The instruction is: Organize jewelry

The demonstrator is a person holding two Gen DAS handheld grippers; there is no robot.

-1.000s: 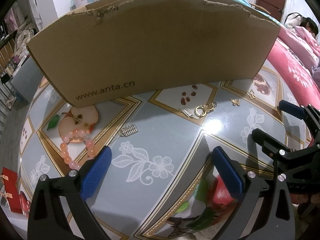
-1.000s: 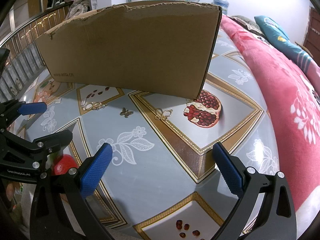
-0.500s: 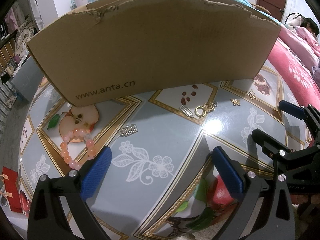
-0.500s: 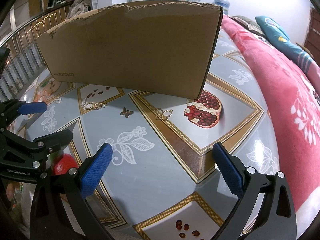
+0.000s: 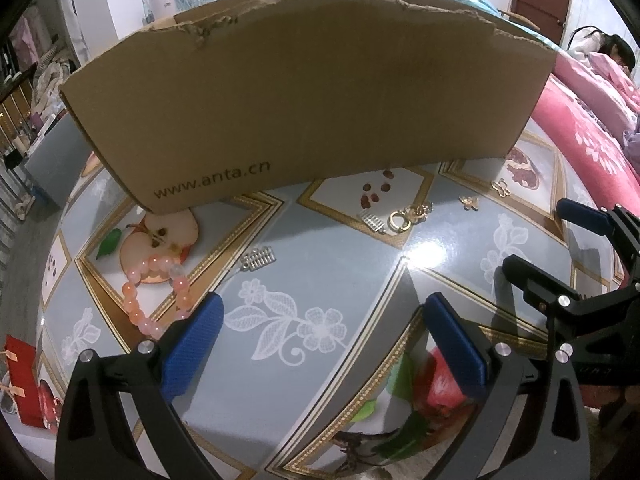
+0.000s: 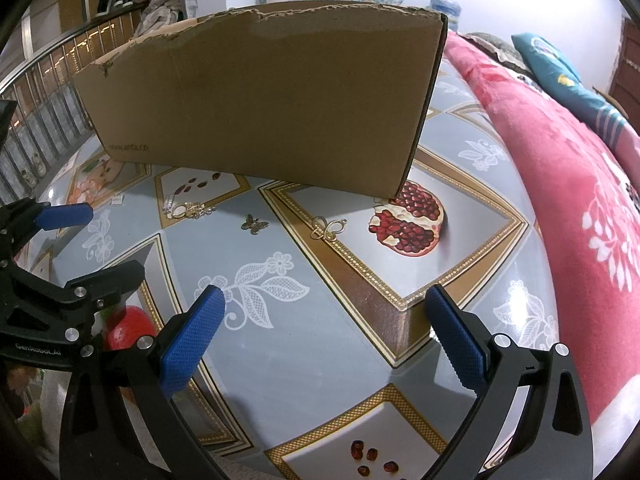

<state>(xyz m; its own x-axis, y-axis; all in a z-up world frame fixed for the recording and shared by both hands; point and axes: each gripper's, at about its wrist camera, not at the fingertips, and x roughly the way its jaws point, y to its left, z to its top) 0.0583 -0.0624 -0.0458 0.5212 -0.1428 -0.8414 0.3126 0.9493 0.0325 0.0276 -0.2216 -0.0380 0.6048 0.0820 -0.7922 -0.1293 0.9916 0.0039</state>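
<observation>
A desk (image 5: 340,280) with a glossy fruit-and-flower print is seen before a brown cardboard box (image 5: 312,92). Nothing has shifted over the last second: the pink bead bracelet (image 5: 154,296) and gold butterfly charm (image 6: 254,224) lie untouched. The left gripper (image 5: 324,336) and right gripper (image 6: 324,332) are held wide apart, empty; sorting appears unstarted.

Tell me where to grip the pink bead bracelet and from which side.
Pinch one side of the pink bead bracelet across the bead strand from above. It lies flat as an open loop on the table, so one finger can drop inside the loop, the other outside.
</observation>
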